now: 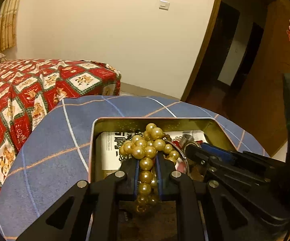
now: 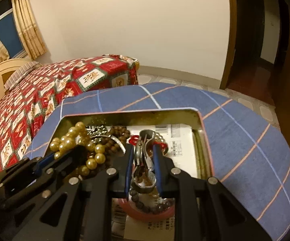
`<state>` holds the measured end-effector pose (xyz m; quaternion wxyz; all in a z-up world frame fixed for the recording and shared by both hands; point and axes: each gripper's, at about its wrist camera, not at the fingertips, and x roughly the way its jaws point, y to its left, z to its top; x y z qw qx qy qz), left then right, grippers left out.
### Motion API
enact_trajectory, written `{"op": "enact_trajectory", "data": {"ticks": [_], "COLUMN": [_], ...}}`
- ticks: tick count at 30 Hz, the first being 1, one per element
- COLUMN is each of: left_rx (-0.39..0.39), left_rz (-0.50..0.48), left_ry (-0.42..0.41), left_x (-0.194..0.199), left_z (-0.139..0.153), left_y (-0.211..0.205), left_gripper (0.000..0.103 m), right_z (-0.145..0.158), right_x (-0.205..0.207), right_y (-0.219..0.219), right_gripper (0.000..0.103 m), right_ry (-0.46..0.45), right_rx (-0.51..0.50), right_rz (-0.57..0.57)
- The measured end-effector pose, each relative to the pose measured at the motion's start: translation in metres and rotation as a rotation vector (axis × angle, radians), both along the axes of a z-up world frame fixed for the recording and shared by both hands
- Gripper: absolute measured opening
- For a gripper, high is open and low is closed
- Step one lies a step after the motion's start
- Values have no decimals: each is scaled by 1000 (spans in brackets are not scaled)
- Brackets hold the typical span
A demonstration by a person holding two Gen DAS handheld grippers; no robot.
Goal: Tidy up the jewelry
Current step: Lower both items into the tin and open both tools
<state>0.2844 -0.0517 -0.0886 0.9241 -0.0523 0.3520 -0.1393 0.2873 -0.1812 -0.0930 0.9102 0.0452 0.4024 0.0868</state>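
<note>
Two tools reach into one open metal tin [image 1: 96, 124]: the left tool [image 1: 147, 160] is clamped on a strand of gold pearl beads [image 1: 146, 146] bunched above its tips, and the right tool [image 2: 143, 156] is closed on a cluster of silver metal jewelry [image 2: 145, 140] over a red-rimmed bowl [image 2: 147, 214]. Dark wooden beads [image 2: 118, 134] and printed paper [image 2: 181, 140] lie in the tin, which sits on a desk under a blue plaid cloth [image 1: 64, 140]; beyond are a bed with a red patterned quilt [image 1: 24, 84], a cream wall [image 1: 104, 40], curtains [image 2: 28, 26] and a dark doorway [image 2: 269, 40]
</note>
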Motion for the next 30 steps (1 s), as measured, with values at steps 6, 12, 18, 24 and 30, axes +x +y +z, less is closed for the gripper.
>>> {"op": "enact_trajectory", "data": {"ticks": [6, 12, 18, 24, 30], "left_rx": [15, 18, 19, 34, 52], "left_rz": [45, 67, 87, 127, 156], "left_ry": [18, 1, -33, -45, -58], "left_x": [0, -10, -35, -68, -99], "left_z": [1, 14, 28, 34, 36], "left_y": [10, 15, 20, 30, 33], "left_gripper": [46, 68, 73, 74, 75], "right_z": [1, 11, 20, 25, 27], "right_x": [-3, -17, -37, -58, -85], "right_y": [-4, -22, -25, -18, -8], "right_gripper": [30, 59, 76, 92, 92], "right_ry": [18, -3, -23, -42, -59], "right_rx": [17, 50, 59, 22, -19], "right_rz": [11, -45, -59, -80, -81]}}
